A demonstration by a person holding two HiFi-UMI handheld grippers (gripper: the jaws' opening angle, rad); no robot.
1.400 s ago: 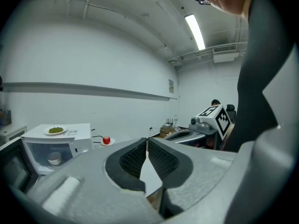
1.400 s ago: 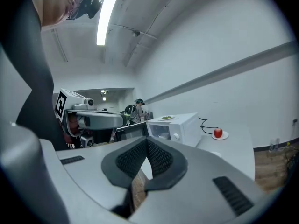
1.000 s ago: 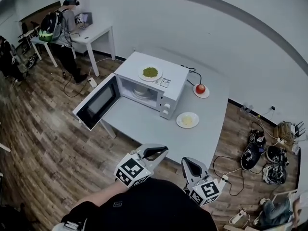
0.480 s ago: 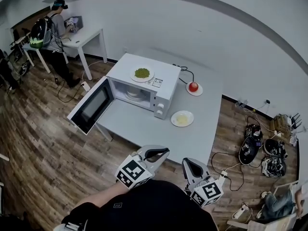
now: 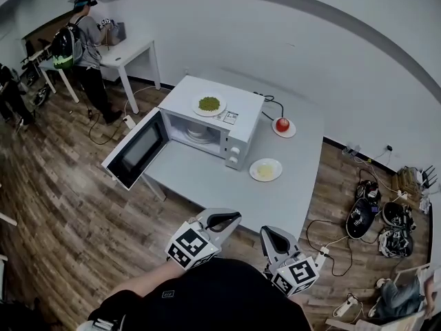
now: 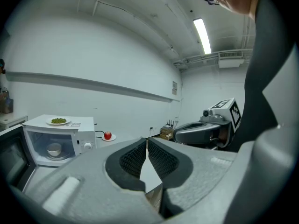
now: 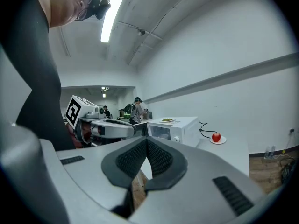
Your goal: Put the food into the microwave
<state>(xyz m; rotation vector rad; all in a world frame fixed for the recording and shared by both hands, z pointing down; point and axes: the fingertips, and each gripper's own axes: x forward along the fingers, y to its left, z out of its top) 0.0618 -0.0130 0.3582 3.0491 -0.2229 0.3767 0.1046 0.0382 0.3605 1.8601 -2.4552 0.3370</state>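
Note:
A white microwave (image 5: 242, 114) stands on the grey table (image 5: 207, 179) with its door (image 5: 138, 149) swung open to the left and a white bowl (image 5: 200, 133) inside. A plate of green food (image 5: 209, 104) rests on its top. To its front right lies a plate of pale yellow food (image 5: 266, 169), and a red apple (image 5: 282, 124) sits on a small plate behind. My left gripper (image 5: 231, 216) and right gripper (image 5: 269, 233) hang close to my body, short of the table's near edge. Both are shut and empty. The left gripper view also shows the apple (image 6: 108, 135) and the green plate (image 6: 58, 121).
A person with a backpack (image 5: 77, 38) stands at a white desk (image 5: 134, 50) at the far left. Cables, shoes and bags (image 5: 375, 212) lie on the wooden floor to the right of the table. A black cord runs behind the microwave.
Both grippers have stayed where they were, shut. The head view has swung a little, so the table and microwave sit slightly differently in the frame.

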